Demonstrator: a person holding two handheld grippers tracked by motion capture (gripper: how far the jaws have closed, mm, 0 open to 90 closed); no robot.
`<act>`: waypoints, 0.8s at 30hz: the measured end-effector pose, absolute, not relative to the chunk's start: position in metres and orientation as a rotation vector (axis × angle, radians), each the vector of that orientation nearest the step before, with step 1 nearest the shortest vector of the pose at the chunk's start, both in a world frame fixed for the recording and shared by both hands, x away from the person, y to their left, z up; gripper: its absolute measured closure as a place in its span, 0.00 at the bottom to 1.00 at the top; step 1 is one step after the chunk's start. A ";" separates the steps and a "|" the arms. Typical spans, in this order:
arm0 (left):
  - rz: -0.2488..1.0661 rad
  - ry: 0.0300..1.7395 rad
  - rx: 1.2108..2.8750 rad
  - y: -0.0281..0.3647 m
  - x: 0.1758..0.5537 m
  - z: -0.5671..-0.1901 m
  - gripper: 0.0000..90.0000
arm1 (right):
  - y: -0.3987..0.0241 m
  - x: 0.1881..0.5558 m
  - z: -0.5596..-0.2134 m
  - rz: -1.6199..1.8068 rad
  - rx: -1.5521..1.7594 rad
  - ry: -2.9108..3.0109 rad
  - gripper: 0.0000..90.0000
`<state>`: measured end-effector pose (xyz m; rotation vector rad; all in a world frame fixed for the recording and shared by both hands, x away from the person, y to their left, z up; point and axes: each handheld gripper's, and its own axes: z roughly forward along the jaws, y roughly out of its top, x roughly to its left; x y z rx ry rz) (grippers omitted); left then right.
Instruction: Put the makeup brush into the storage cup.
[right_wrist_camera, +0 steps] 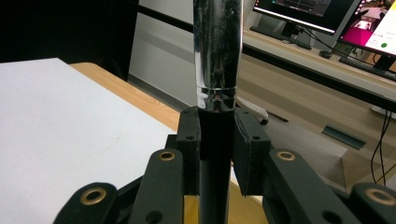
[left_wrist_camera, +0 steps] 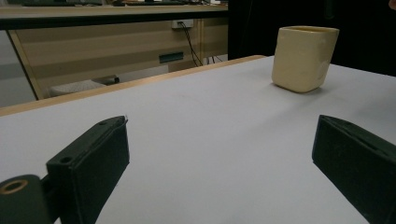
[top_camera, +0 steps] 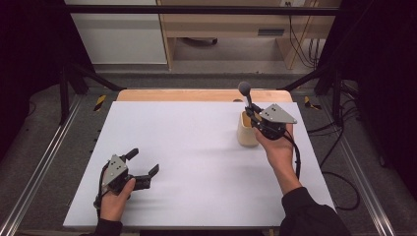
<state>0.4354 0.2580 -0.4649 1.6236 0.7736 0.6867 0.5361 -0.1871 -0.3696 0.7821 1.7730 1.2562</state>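
A cream cup [top_camera: 246, 132] stands on the white board [top_camera: 196, 162] at the right, and it also rises at the upper right of the left gripper view [left_wrist_camera: 306, 58]. My right gripper [top_camera: 254, 116] hovers just over the cup's rim, shut on the dark handle of a utensil. The utensil's shiny metal shaft [right_wrist_camera: 217, 46] rises from between the pads, which press on the handle at my right gripper [right_wrist_camera: 215, 135]. A round grey head [top_camera: 244, 88] tops the utensil. My left gripper [top_camera: 143, 162] rests low at the board's near left, open with nothing between its jaws, as the left gripper view [left_wrist_camera: 219, 135] confirms.
A wooden table edge [top_camera: 196, 95] runs behind the board. Black frame posts [top_camera: 64, 88] and cables [top_camera: 339, 147] flank the table. A wooden cabinet [top_camera: 236, 29] stands beyond, and monitors [right_wrist_camera: 327, 14] sit on a desk far off.
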 end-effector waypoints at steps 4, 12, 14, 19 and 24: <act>0.682 0.771 1.622 0.258 0.435 -0.465 0.04 | -0.189 0.537 -0.369 1.264 0.792 1.763 0.83; 0.677 0.769 1.616 0.259 0.435 -0.465 0.04 | -0.194 0.541 -0.370 1.309 0.831 1.734 0.83; 0.673 0.768 1.621 0.259 0.436 -0.465 0.04 | -0.194 0.542 -0.370 1.311 0.829 1.728 0.83; 0.670 0.765 1.622 0.258 0.436 -0.465 0.04 | -0.194 0.544 -0.371 1.330 0.840 1.723 0.83; 0.669 0.765 1.617 0.259 0.436 -0.465 0.04 | -0.196 0.547 -0.374 1.328 0.851 1.717 0.83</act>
